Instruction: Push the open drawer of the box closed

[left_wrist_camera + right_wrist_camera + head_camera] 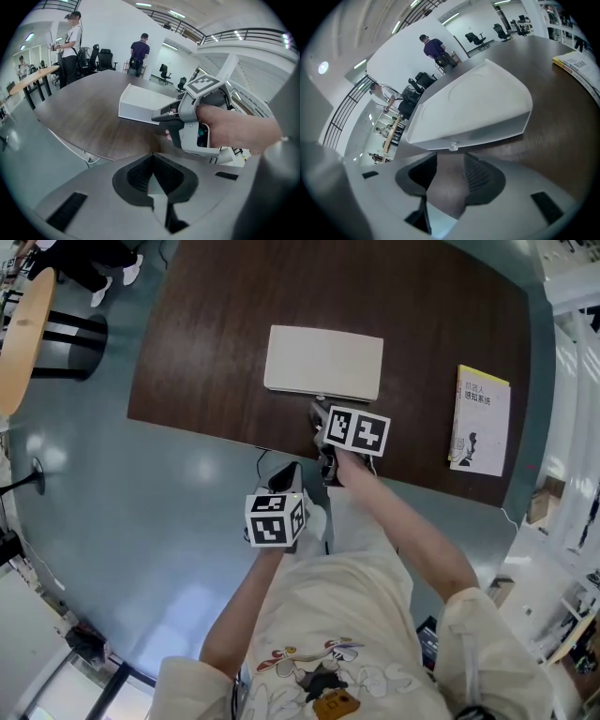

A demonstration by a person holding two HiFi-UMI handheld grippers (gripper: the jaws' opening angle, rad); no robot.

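Box (pixel 323 362) sits mid-table (pixel 187 352). Its drawer (pixel 487 136) faces the person, front approx. flush w/ box, knob (pixel 452 147) at centre. Right gripper (pixel 450 161) just beside that front: jaws apart, knob just ahead of gap, nothing gripped. Left gripper (pixel 286 476) held back off table edge: jaws together, empty. Book (pixel 480 420) lies well to the right.

The box (pixel 323 360) is a low, off-white rectangular case with a plain flat top, lying flat on the dark wood desk (pixel 206 343) near the middle of its near edge. One long side faces the person. On that side the drawer (pixel 487 134) front sits flush with the case, pushed in. A small clear knob (pixel 453 147) stands at its centre.
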